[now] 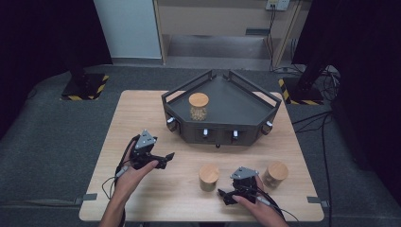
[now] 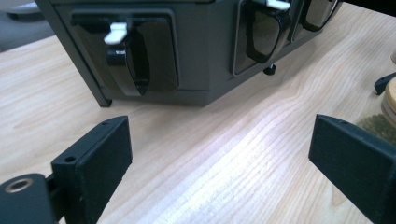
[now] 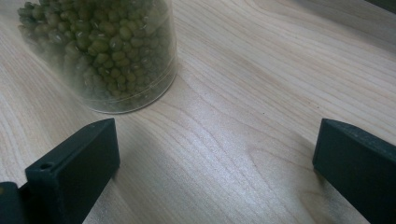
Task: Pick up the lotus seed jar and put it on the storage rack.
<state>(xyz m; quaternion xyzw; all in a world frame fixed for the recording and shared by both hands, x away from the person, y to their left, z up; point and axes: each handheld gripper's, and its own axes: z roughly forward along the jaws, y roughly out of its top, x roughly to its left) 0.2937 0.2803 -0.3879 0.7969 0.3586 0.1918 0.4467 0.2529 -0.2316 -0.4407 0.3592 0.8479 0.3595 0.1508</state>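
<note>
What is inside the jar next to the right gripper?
Small green beans fill the jar, seen through its clear wall. From above, a wooden lid covers its top, so the fill level is hidden.

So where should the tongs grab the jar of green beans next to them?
Grab the jar of green beans around its round glass body, below the wooden lid. It stands upright, so come in level from the side, probably with the right tongs, which are open close beside it. The lid is wider and may lift off, so it looks a poorer hold.

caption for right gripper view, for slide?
Right gripper, jaws open, beside a glass jar of green beans on the wooden table.
</note>
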